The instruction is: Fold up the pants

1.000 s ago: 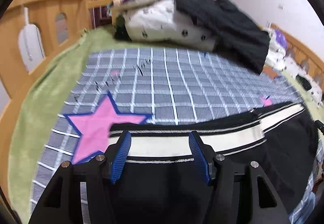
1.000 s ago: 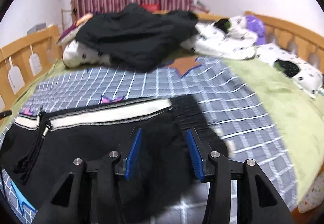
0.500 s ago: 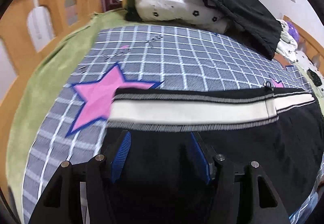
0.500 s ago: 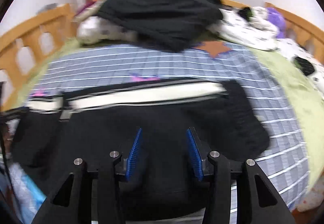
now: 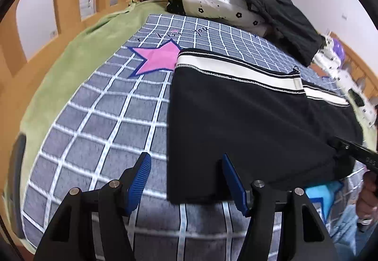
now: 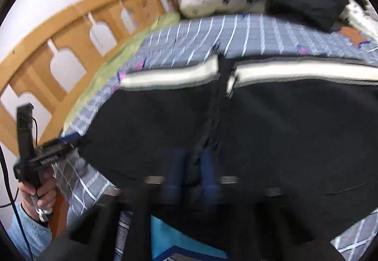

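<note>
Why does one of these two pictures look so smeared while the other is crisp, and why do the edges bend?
Left wrist view: sharp; the checked blanket and black pants show clean edges, though the fisheye lens bows the bed rail. Right wrist view: motion blur smears the pants' white stripe and the right gripper, whose blue fingers look ghosted; dark corners are the lens rim.

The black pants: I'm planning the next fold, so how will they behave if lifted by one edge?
The black pants lie flat with soft creases, so they will probably drape and sag, not hold shape. The wide striped waistband looks thicker, likely a bit stiffer. On the checked blanket they may drag rather than slide.
</note>
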`<action>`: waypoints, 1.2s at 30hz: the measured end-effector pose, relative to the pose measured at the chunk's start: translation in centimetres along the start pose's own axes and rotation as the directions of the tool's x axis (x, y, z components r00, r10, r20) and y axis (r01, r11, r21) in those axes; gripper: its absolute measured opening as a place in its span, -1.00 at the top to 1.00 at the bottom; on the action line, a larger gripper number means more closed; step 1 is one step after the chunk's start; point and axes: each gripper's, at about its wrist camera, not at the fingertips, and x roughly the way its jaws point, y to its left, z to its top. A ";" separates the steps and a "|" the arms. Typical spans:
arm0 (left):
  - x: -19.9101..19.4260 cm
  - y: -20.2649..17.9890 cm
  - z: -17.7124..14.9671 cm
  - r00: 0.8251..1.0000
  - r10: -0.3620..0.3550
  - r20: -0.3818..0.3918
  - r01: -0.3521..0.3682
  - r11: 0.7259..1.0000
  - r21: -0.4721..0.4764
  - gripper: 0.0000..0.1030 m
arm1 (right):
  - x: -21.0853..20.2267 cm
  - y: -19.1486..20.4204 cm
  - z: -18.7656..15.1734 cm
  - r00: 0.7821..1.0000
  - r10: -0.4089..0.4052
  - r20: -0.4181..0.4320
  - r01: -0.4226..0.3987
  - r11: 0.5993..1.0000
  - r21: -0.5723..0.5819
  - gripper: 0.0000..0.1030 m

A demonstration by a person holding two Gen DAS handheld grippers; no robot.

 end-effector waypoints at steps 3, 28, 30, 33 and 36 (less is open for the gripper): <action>-0.9 0.5 -0.5 0.999 -0.022 0.030 0.022 1.000 -0.016 -0.17 | -1.5 -0.5 0.0 0.997 0.052 0.051 -0.054 0.998 0.032 0.85; 3.1 -0.5 -0.5 0.999 -0.052 -0.006 0.053 0.998 0.017 -0.28 | 4.4 -1.9 8.5 0.995 -0.075 0.065 0.081 0.992 -0.094 0.11; 3.0 -0.2 -0.7 0.998 -0.068 -0.011 0.068 0.998 0.012 -0.29 | 6.6 -2.0 9.4 0.998 -0.060 0.008 0.061 0.993 -0.099 0.14; 3.0 0.2 -0.9 0.995 -0.097 -0.022 0.097 0.995 -0.002 -0.30 | 8.5 -1.3 10.0 0.993 -0.118 -0.015 0.114 0.979 -0.172 0.65; 3.0 -0.1 -1.1 0.996 -0.086 -0.015 0.087 0.996 0.021 -0.31 | 6.2 -2.5 10.5 0.993 -0.053 0.107 0.066 0.990 -0.123 0.71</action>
